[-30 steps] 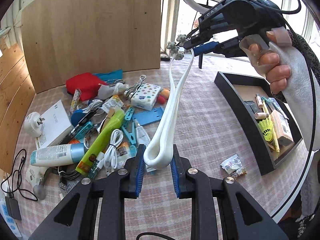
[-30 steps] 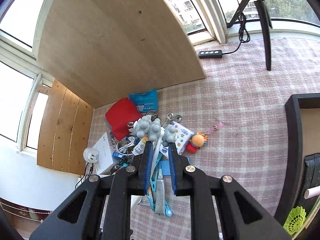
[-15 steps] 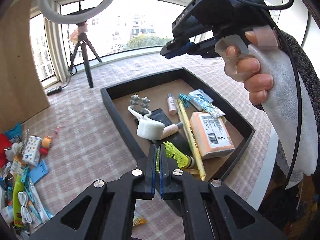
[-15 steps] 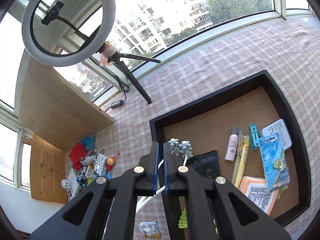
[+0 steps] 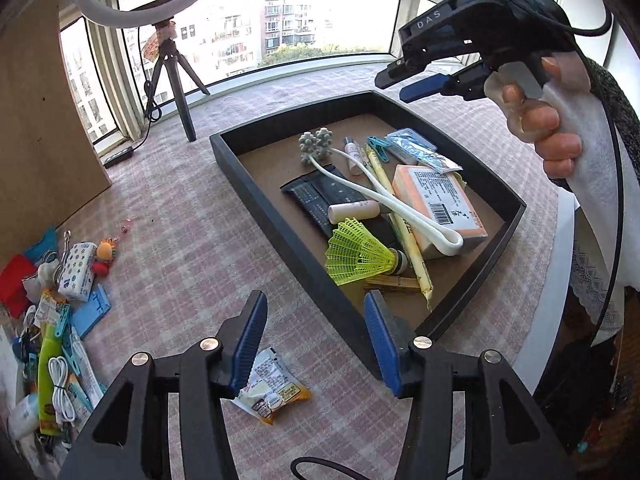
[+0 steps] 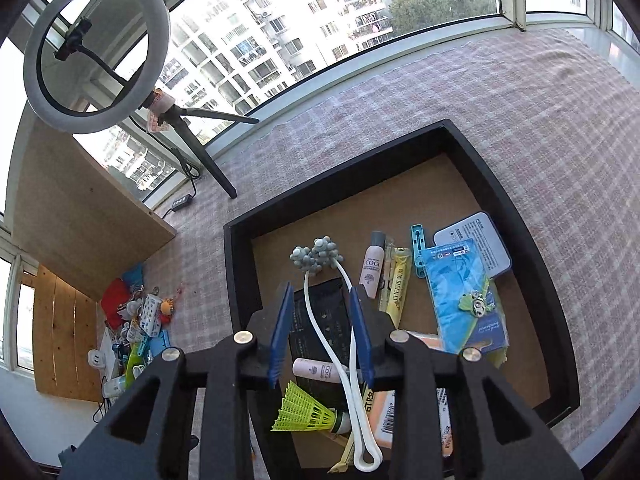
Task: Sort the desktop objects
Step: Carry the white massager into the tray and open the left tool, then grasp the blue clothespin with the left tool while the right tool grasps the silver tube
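A white U-shaped massager (image 5: 380, 196) with grey knobbed heads lies loose in the black tray (image 5: 256, 196), draped over a black pouch and an orange-and-white box. My left gripper (image 5: 316, 344) hovers over the tray's near corner, its jaws opening with nothing between them. A hand holds my right gripper (image 5: 396, 86) high over the tray's far right. In the right wrist view, that gripper (image 6: 320, 292) hangs above the massager (image 6: 320, 320). Its jaws are opening and the pads touch nothing. The tray rim (image 6: 236, 264) runs just left of it.
The tray also holds a yellow shuttlecock (image 5: 360, 252), small tubes, a blue card and a clothes peg. A snack packet (image 5: 268, 388) lies on the checked cloth beneath my left fingers. A heap of mixed items (image 5: 60, 300) sits far left. A ring light on a tripod (image 5: 172, 60) and a wooden board (image 5: 40, 120) stand behind.
A second ago both grippers held the massager over the heap. It then landed in the tray as both jaws shut empty. Now both jaws are apart and the massager lies flatter.
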The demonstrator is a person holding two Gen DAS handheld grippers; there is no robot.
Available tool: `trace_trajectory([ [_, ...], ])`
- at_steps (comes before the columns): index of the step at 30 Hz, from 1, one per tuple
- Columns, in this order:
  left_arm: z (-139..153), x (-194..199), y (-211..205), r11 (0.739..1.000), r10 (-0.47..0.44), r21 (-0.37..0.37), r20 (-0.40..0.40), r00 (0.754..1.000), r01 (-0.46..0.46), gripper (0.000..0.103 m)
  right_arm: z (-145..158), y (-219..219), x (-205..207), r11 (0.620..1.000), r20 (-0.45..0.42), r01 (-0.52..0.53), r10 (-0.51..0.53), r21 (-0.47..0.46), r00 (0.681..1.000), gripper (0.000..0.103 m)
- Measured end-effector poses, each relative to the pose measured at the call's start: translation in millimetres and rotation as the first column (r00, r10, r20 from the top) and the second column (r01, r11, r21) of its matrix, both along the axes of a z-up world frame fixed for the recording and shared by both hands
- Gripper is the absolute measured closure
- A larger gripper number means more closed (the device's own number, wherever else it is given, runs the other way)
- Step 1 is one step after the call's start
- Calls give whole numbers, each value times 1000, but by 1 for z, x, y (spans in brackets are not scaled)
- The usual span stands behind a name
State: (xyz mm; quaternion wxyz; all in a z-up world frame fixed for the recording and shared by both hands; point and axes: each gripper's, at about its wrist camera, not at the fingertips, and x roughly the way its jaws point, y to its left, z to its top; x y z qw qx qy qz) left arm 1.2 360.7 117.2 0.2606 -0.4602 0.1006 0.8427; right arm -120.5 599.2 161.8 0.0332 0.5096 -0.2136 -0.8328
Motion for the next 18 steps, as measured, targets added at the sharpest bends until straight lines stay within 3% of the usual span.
trace_trajectory([
  [4,0,-5,-33,995,96,10,2,995,-96,55,-3,-21,6,999,-12,-45,45,8,999,62],
  [10,-5,-15,-91,971,238,-20,-9,971,-238,54,-4,-74,9,971,-75,-179,193,158,978,48],
  [12,-8,-18,-116,956,290,-36,-9,957,-290,54,-6,-95,10,945,-90,-241,266,222,960,39],
  [15,-15,-20,-158,928,364,-75,-10,931,-364,54,-14,-131,13,879,-81,-324,373,349,924,38],
  [18,-20,-18,-201,893,439,-104,-11,898,-438,54,-20,-165,15,813,-56,-410,472,413,880,38],
])
